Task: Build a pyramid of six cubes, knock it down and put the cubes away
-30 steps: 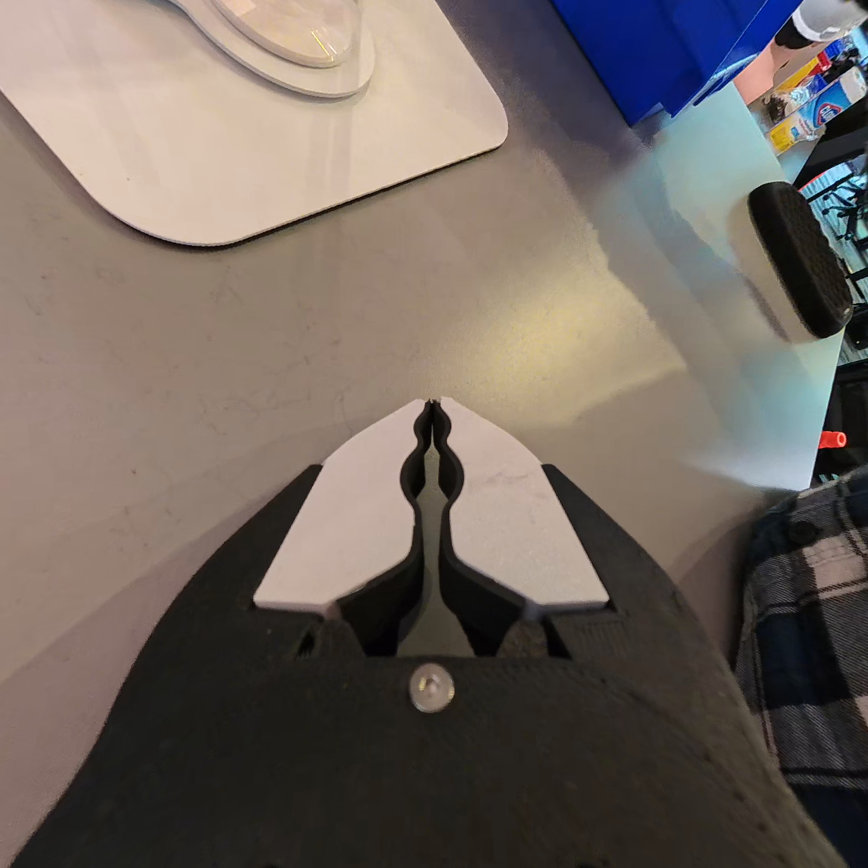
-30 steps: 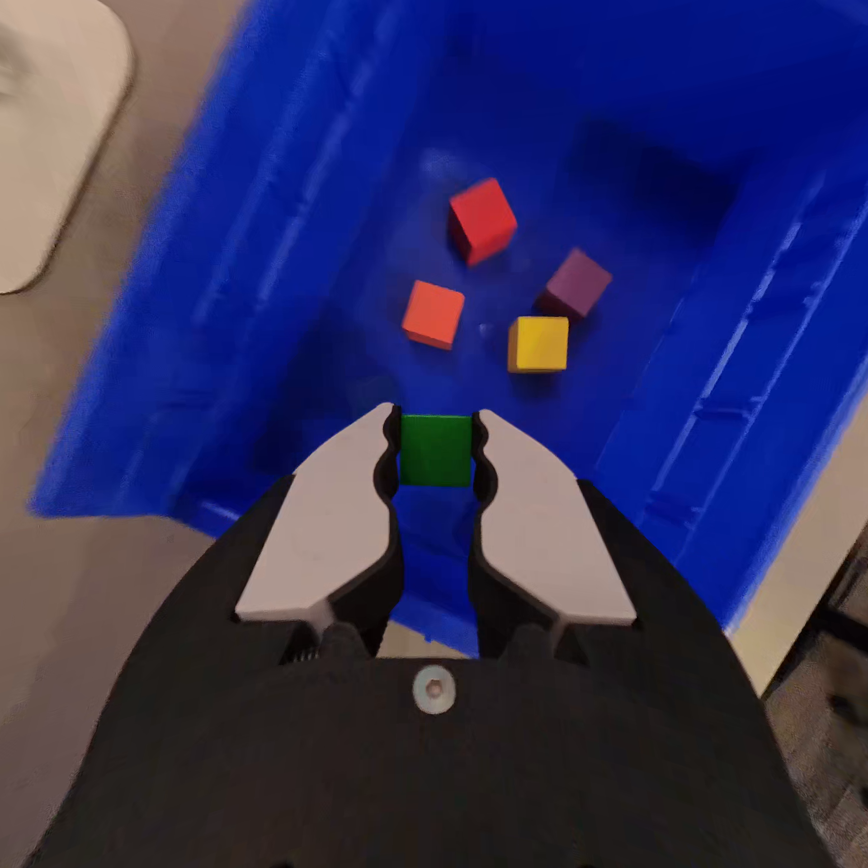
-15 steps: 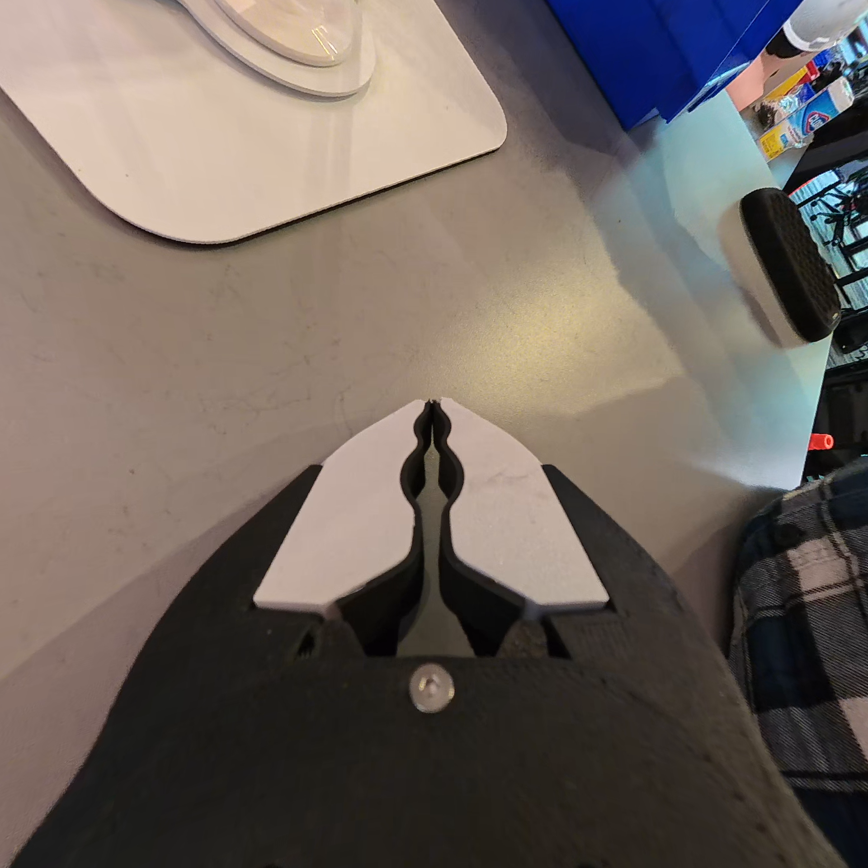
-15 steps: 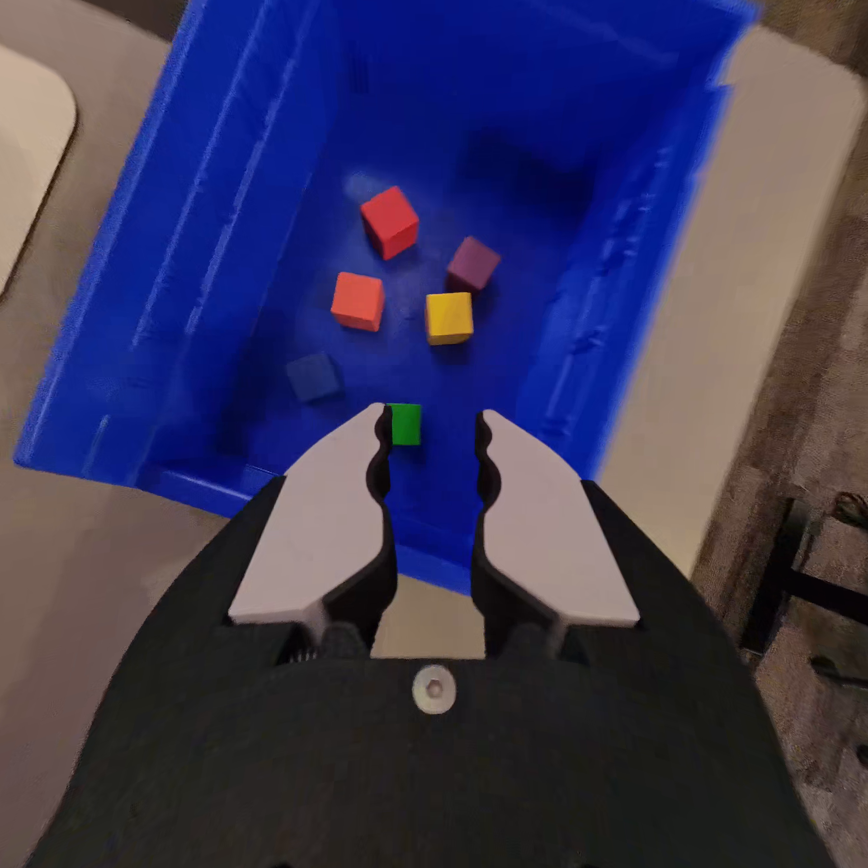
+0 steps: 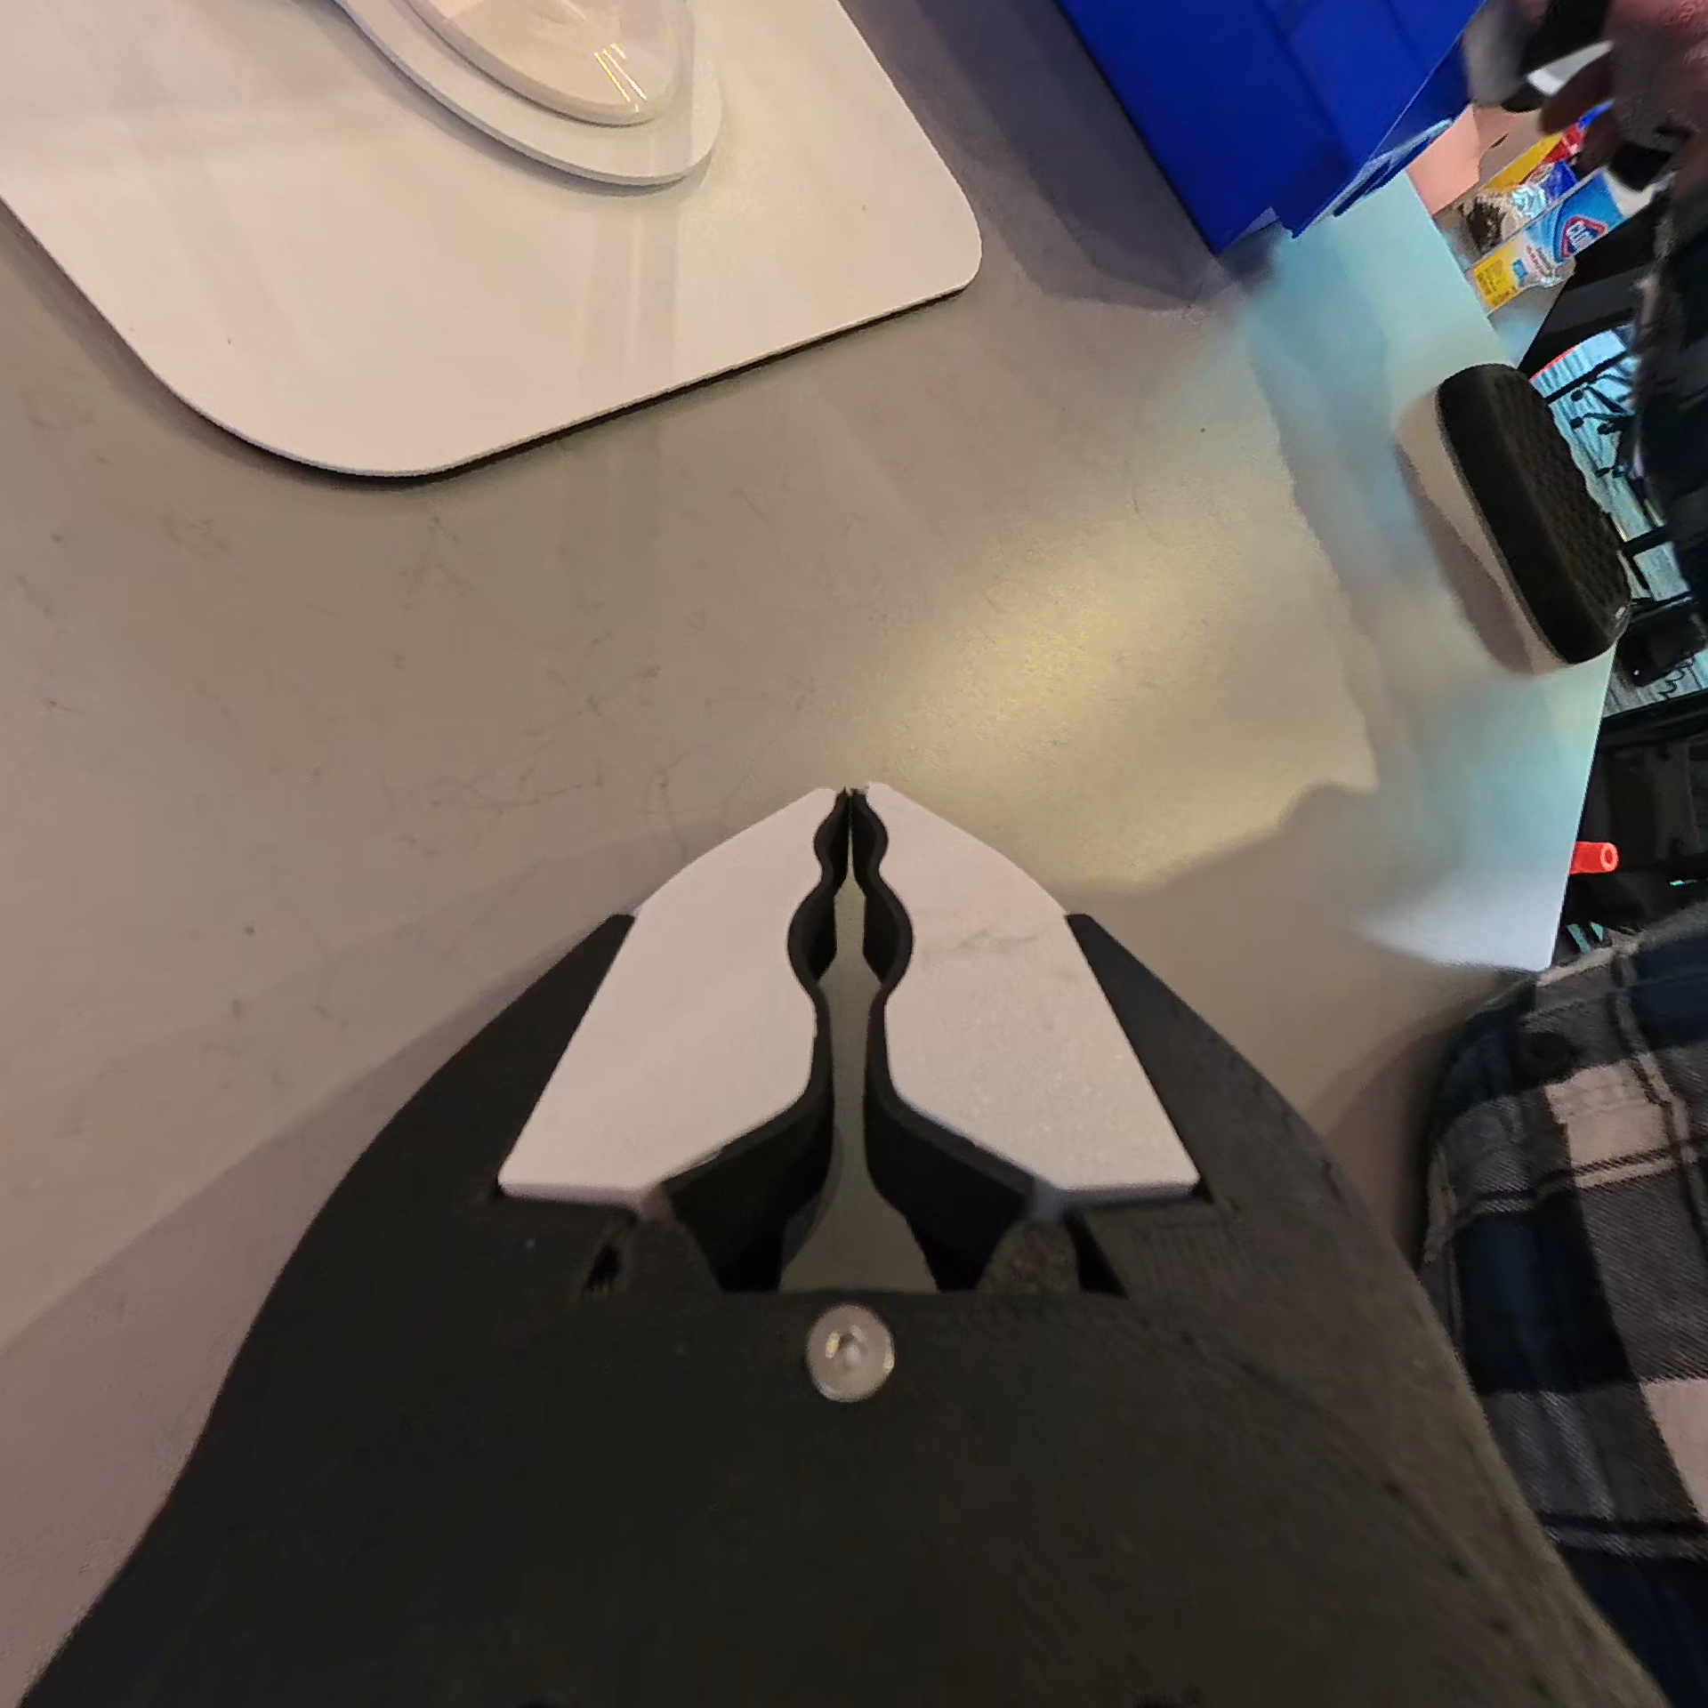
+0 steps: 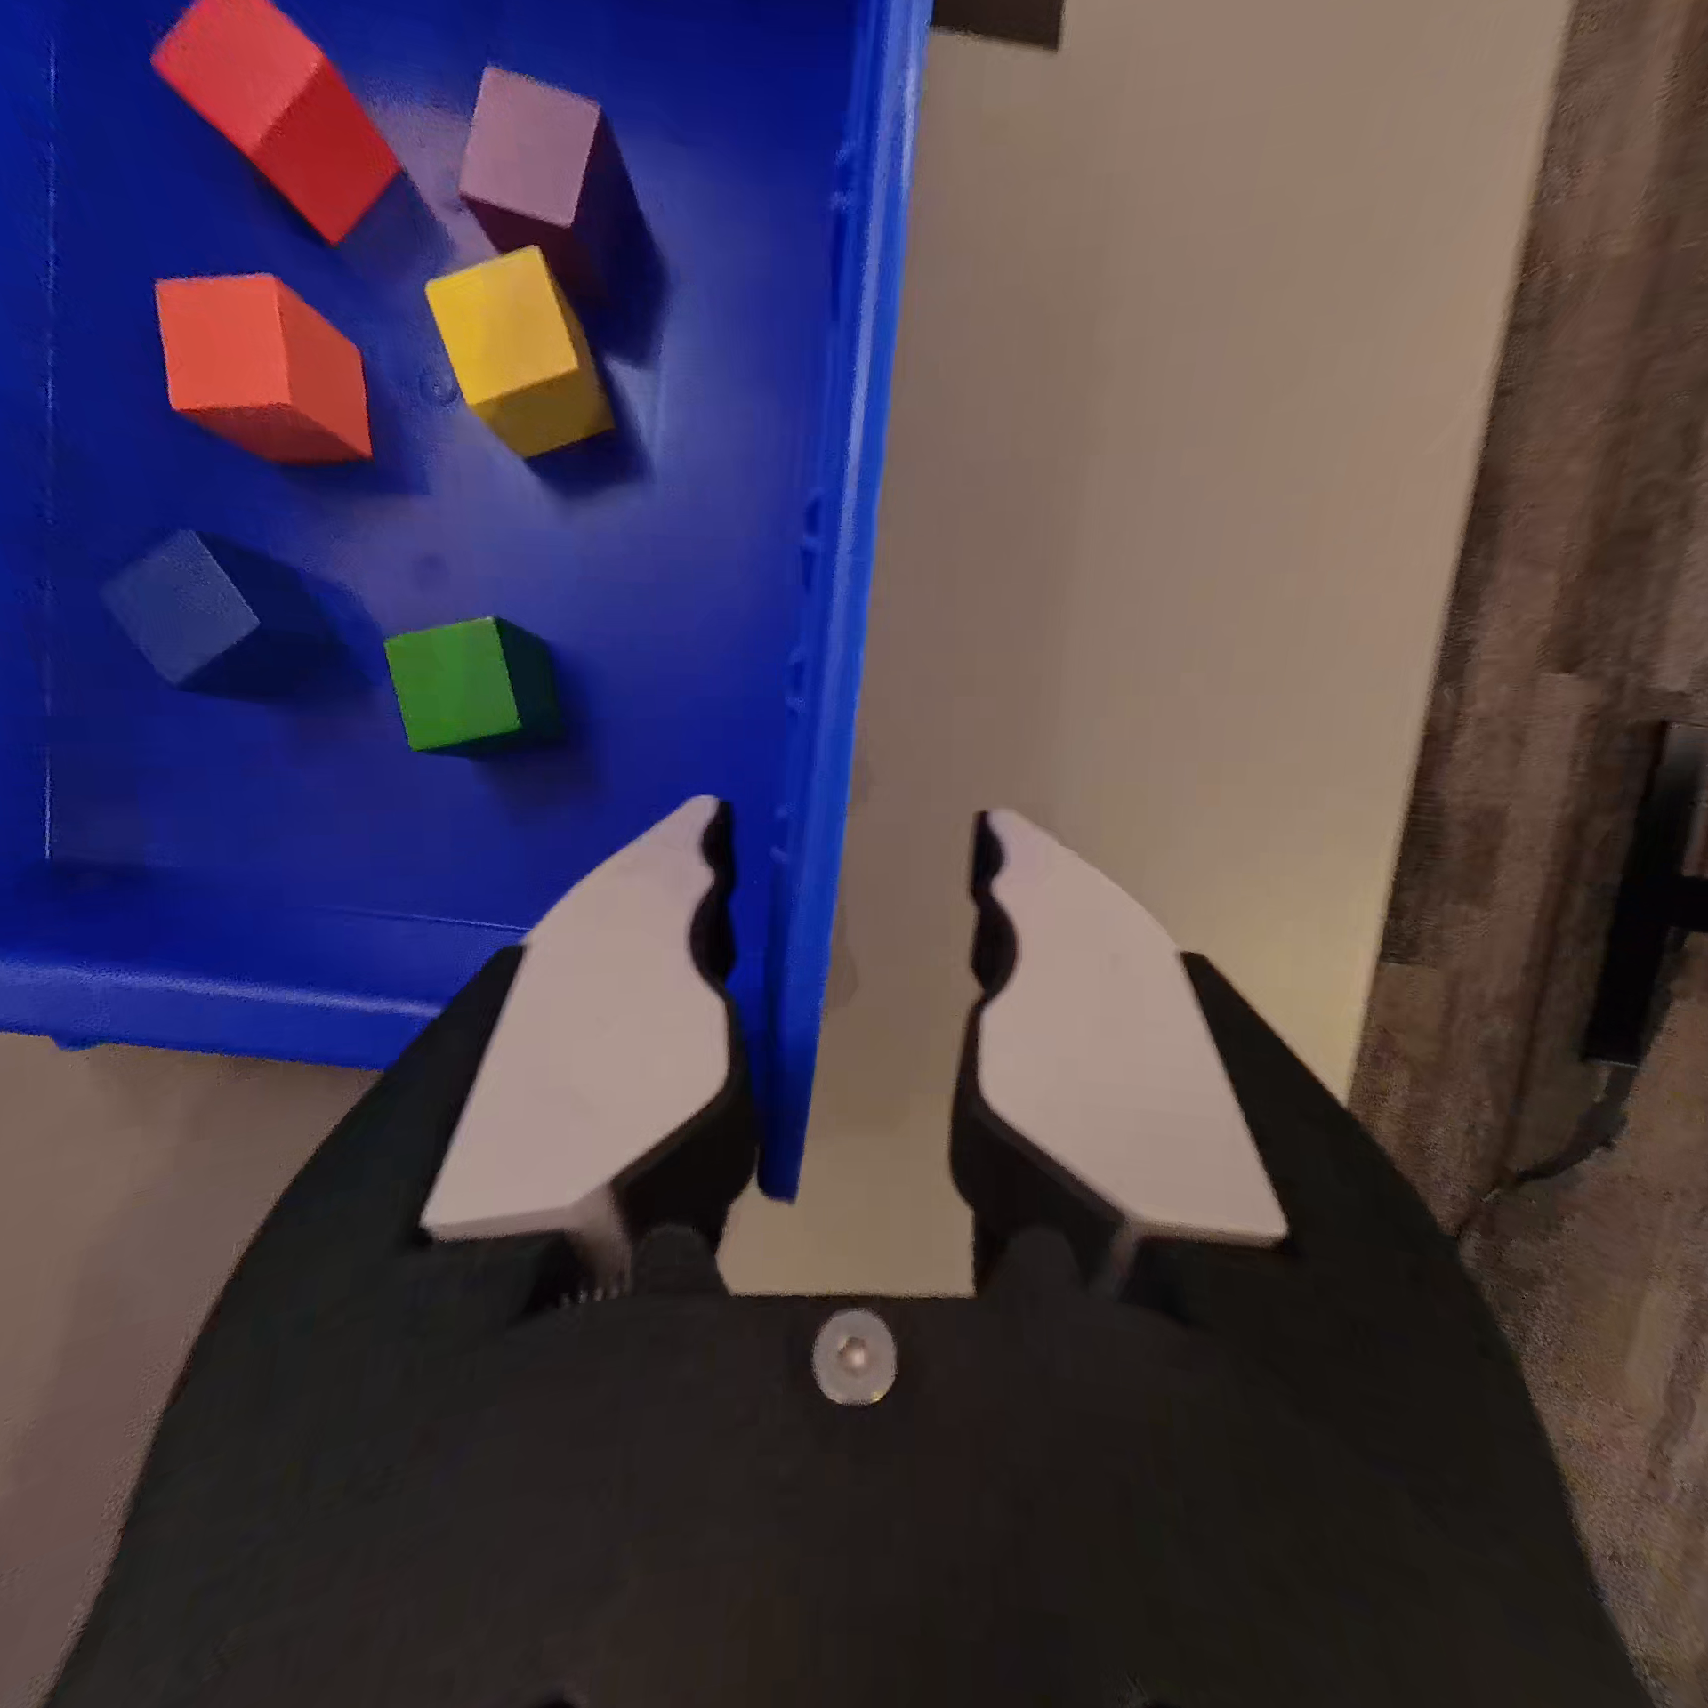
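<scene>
Right gripper (image 6: 850, 823): jaws wide, nothing held, astride blue bin (image 6: 832, 555) right wall | Left gripper (image 5: 850, 795): fingertips closed together, bare, above grey table (image 5: 462, 693) | Cubes in bin at 10–11 o'clock: green (image 6: 453, 684), blue (image 6: 180, 605), yellow (image 6: 508, 342), orange (image 6: 245, 356), purple (image 6: 527, 148), red (image 6: 268, 102)

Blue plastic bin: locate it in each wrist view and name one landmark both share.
Left wrist view: blue plastic bin at the top right, only its outer wall showing.
Right wrist view: bin fills the upper left, coloured cubes inside.
Shared landmark: the grey tabletop beneath it.
</scene>
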The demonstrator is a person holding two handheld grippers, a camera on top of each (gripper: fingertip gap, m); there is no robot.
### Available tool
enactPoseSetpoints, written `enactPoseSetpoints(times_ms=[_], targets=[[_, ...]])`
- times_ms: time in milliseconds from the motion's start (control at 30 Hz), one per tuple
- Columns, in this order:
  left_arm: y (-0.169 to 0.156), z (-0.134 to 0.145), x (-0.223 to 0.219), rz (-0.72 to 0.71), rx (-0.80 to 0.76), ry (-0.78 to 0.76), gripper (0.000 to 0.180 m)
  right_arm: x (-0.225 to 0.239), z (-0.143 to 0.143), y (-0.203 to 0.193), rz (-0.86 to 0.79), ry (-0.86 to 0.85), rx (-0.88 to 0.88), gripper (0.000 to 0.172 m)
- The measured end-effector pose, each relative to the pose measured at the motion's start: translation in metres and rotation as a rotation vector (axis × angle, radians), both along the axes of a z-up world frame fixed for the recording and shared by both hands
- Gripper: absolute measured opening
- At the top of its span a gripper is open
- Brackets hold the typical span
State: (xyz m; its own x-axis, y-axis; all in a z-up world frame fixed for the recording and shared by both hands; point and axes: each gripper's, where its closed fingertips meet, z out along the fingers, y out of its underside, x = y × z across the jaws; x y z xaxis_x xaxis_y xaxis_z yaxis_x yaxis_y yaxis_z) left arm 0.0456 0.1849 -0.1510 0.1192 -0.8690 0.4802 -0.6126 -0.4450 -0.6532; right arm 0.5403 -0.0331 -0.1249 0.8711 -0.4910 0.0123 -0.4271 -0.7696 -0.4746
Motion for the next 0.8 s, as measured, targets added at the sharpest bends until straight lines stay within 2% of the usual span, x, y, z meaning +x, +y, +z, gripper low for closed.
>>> enactPoseSetpoints(times_ms=[67, 100, 167, 233, 367, 500, 633, 700, 767, 800], targets=[[0.006, 0.005, -0.002, 0.047, 0.029, -0.025, 0.021, -0.009, -0.006, 0.008, 0.029, 0.083, 0.050, 0.011], [0.011, 0.009, -0.007, 0.078, 0.045, -0.042, 0.023, -0.011, -0.006, 0.009, 0.033, 0.099, 0.057, 0.008], [0.029, 0.016, -0.025, 0.185, 0.088, -0.055, 0.031, -0.011, -0.006, 0.009, 0.039, 0.096, 0.041, 0.006], [0.060, 0.023, -0.055, 0.323, 0.157, -0.043, 0.047, -0.011, -0.006, 0.008, 0.036, 0.100, 0.042, 0.006], [0.141, 0.045, -0.137, 0.613, 0.345, 0.037, 0.074, -0.016, -0.006, 0.004, 0.036, 0.103, 0.035, 0.007], [0.225, 0.068, -0.218, 0.858, 0.424, 0.116, 0.099, -0.028, -0.006, -0.006, 0.023, 0.117, 0.030, 0.007], [0.285, 0.077, -0.253, 0.909, 0.466, 0.174, 0.124, -0.049, -0.006, -0.021, 0.008, 0.133, 0.018, 0.006], [0.301, 0.073, -0.252, 0.868, 0.421, 0.206, 0.117, -0.063, -0.006, -0.029, 0.003, 0.145, 0.015, 0.006], [0.308, 0.060, -0.243, 0.804, 0.295, 0.221, 0.112, -0.078, -0.006, -0.037, 0.002, 0.152, 0.008, 0.006], [0.309, 0.053, -0.235, 0.757, 0.236, 0.217, 0.102, -0.086, -0.006, -0.041, 0.003, 0.156, 0.005, 0.006]])
